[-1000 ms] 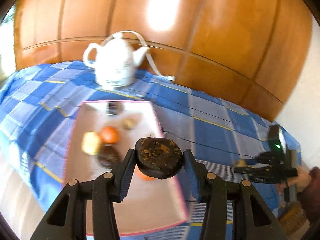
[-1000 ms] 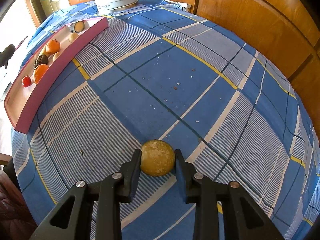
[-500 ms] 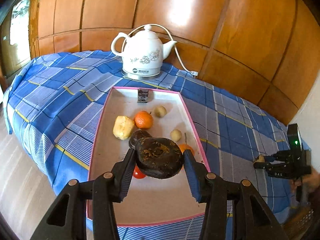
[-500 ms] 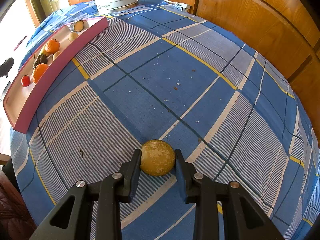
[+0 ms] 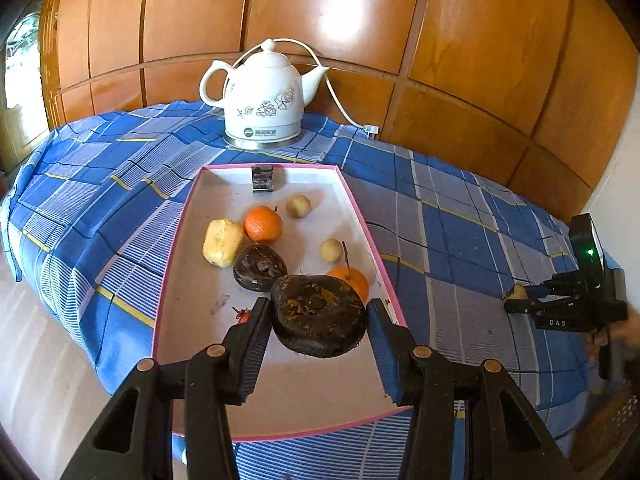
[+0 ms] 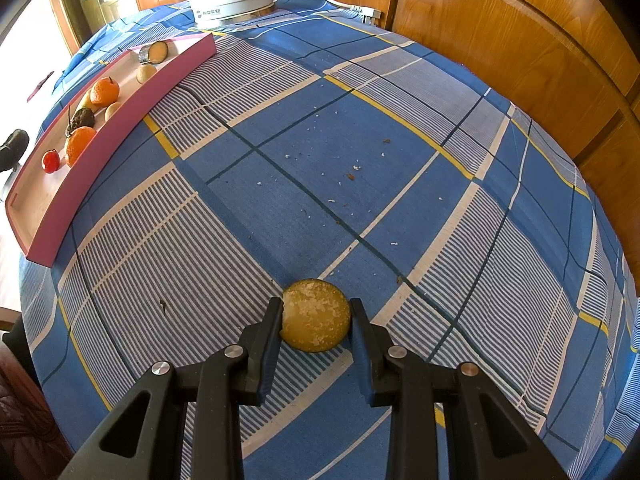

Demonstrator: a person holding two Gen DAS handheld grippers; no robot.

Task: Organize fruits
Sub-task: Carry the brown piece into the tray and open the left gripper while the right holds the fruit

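My left gripper (image 5: 318,318) is shut on a dark brown fruit (image 5: 319,314) and holds it above the near part of the pink-rimmed tray (image 5: 370,236). The tray holds two oranges (image 5: 263,223), a yellow fruit (image 5: 222,242), another dark fruit (image 5: 259,267), two small pale round fruits (image 5: 299,205) and a small red fruit (image 5: 243,315). My right gripper (image 6: 316,318) is shut on a round yellow fruit (image 6: 315,315) resting on the blue checked cloth (image 6: 360,140). The right gripper also shows at far right in the left wrist view (image 5: 516,298).
A white electric kettle (image 5: 262,98) with its cord stands behind the tray (image 6: 44,236). A small dark block (image 5: 262,178) stands at the tray's far end. Wooden wall panels (image 5: 440,40) close in the back and right. The table edge drops off to the left.
My left gripper has moved with the dark fruit closer over the tray and lower. The right gripper and its yellow fruit have stayed put.
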